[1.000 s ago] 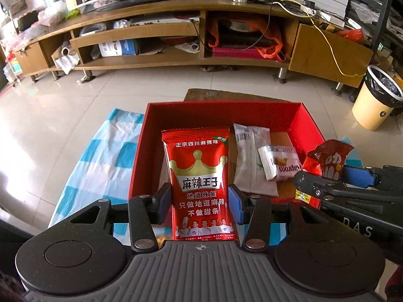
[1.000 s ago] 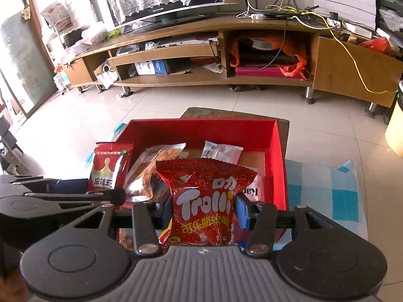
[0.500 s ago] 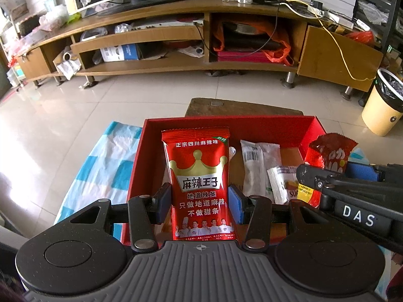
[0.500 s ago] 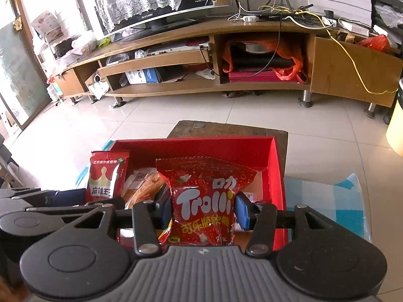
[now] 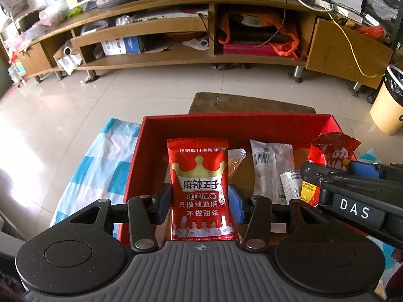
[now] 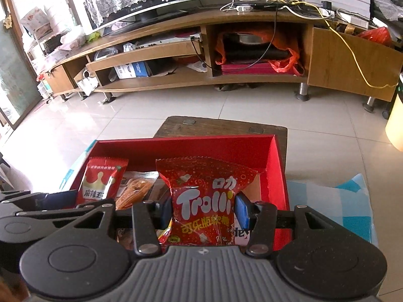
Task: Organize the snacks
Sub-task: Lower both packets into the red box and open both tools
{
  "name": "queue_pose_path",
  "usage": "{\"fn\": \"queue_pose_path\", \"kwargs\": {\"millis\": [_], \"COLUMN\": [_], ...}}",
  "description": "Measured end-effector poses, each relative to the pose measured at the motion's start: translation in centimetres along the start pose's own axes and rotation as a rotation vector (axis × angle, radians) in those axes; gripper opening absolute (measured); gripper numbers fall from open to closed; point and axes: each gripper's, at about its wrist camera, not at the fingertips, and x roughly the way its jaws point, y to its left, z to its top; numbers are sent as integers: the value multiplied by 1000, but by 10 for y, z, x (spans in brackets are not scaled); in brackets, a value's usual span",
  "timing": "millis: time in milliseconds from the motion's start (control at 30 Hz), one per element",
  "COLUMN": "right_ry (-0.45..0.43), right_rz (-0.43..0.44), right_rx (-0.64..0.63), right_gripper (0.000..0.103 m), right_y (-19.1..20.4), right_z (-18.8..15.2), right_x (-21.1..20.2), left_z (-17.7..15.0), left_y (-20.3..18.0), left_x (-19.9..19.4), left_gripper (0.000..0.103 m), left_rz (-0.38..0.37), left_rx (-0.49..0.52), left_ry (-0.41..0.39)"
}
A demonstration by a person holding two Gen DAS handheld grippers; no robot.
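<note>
My left gripper [image 5: 200, 202] is shut on a red spicy-strip packet [image 5: 200, 188] with a gold crown, held upright over the near left part of the open red box [image 5: 252, 123]. A red Trolli gummy bag [image 6: 204, 201] stands upright in my right gripper [image 6: 204, 212], which is shut on it over the box's [image 6: 274, 156] right side. Each gripper shows in the other's view: the right gripper [image 5: 352, 198] at the right edge, the left gripper [image 6: 45, 209] at the left edge. Inside the box lie a grey wrapped bar [image 5: 269, 166], a small white packet [image 5: 289, 183] and an orange snack pack [image 6: 137, 188].
The box rests on a blue-and-white checked cloth [image 5: 95, 171] with a dark wooden stool [image 5: 252, 103] behind it. Beyond the tiled floor stands a long wooden TV cabinet [image 5: 176, 25] full of clutter. A cream waste bin [image 5: 388, 100] stands at the far right.
Both grippers have drawn back toward me and sunk a little with their packets still clamped. The box sits lower and nearer in both views, and more floor and cabinet show.
</note>
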Motion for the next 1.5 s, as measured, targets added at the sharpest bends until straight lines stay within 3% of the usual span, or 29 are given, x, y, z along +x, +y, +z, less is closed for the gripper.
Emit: {"fn": "queue_pose_path", "kwargs": {"millis": [233,367,767,1500], "right_ry": [32,27,22,-8], "right_rz": [-5,-9,-24,-27], "right_rx": [-6,-1,4,-38], "right_gripper": [48,50,54,56], "right_y": [0,-1,-3,2], "right_z": [-1,-1,-2,-8], "right_x": [12,12,10,-14], "left_z": [0,-1,-3,-12], "left_y": [-2,-3,-3,-1], "left_x": [2,1,-5,-29], "left_gripper": [56,65,73,79], "left_rz": [9,12,22,26], "left_rx": [10,14,16,38], "left_ry": [-1,-8,-18,-63]}}
